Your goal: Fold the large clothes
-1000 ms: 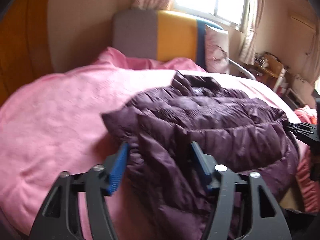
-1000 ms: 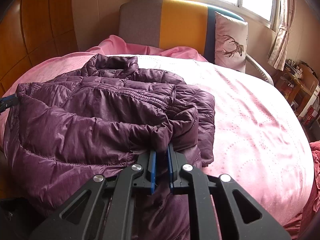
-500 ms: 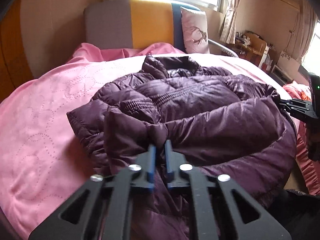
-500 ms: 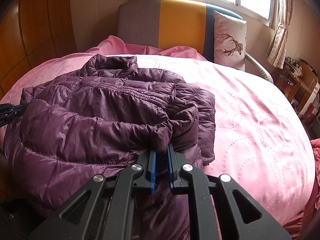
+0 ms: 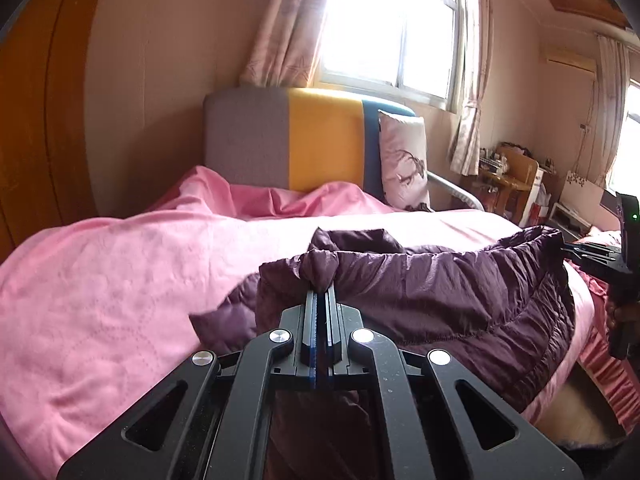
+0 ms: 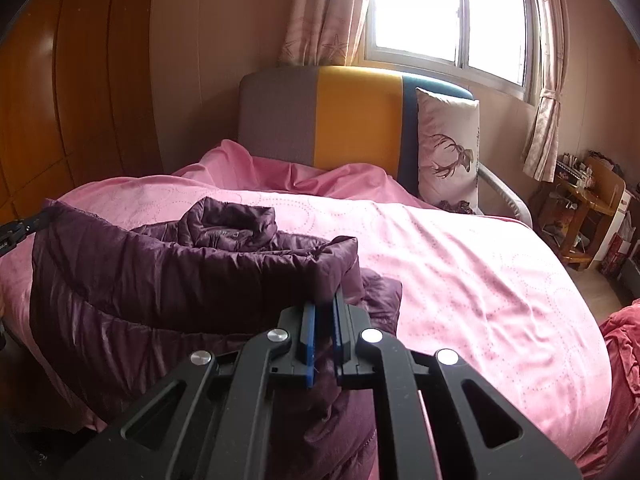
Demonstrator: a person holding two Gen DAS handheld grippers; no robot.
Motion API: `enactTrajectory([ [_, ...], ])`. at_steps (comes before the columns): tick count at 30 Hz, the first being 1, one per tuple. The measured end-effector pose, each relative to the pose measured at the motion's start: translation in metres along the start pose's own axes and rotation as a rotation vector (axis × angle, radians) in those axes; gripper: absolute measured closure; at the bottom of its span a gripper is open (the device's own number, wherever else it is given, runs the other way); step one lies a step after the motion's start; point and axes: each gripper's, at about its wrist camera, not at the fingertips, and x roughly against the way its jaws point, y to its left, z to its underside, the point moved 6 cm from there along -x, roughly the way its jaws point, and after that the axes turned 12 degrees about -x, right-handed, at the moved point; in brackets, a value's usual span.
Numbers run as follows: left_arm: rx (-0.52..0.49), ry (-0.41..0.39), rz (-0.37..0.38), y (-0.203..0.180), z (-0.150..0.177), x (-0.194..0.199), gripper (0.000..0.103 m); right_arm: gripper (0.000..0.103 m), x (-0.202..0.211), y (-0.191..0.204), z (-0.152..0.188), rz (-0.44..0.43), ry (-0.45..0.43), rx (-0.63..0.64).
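A dark purple puffer jacket (image 5: 440,292) lies across the near part of a pink bed (image 5: 100,280), its bottom hem lifted into a raised band. My left gripper (image 5: 321,294) is shut on the hem's left corner, which bunches up above its blue pads. In the right wrist view the same jacket (image 6: 140,280) hangs between both grips, collar lying behind on the bed. My right gripper (image 6: 323,300) is shut on the hem's right corner. The right gripper (image 5: 600,256) also shows at the left wrist view's right edge, and the left gripper (image 6: 18,232) at the right wrist view's left edge.
A grey, yellow and blue headboard (image 6: 340,120) stands at the far end, with a deer-print pillow (image 6: 448,152) against it. Wooden wardrobe panels (image 6: 60,100) line the left. A cluttered wooden desk (image 6: 588,208) stands at the right, and a red quilt (image 6: 624,360) hangs off the bed's near right.
My left gripper went from open around the jacket's edge to shut on it. Both grippers then rose, lifting the hem off the bed, and the views tilted up toward the window.
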Motion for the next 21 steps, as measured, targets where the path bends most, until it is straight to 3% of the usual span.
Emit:
enactTrajectory([
  [7,0.065,0.004,-0.027,0.030,-0.026,-0.048,0.101,0.097,-0.046,0.006,-0.042,0.041,-0.019,-0.016],
  [13,0.132,0.088,-0.035,0.054,-0.025,-0.106,0.101,0.097,-0.108,0.000,-0.056,0.062,0.063,-0.073],
  [21,0.190,0.219,-0.021,0.070,-0.004,-0.168,0.101,0.097,-0.181,-0.018,-0.050,0.084,0.195,-0.178],
])
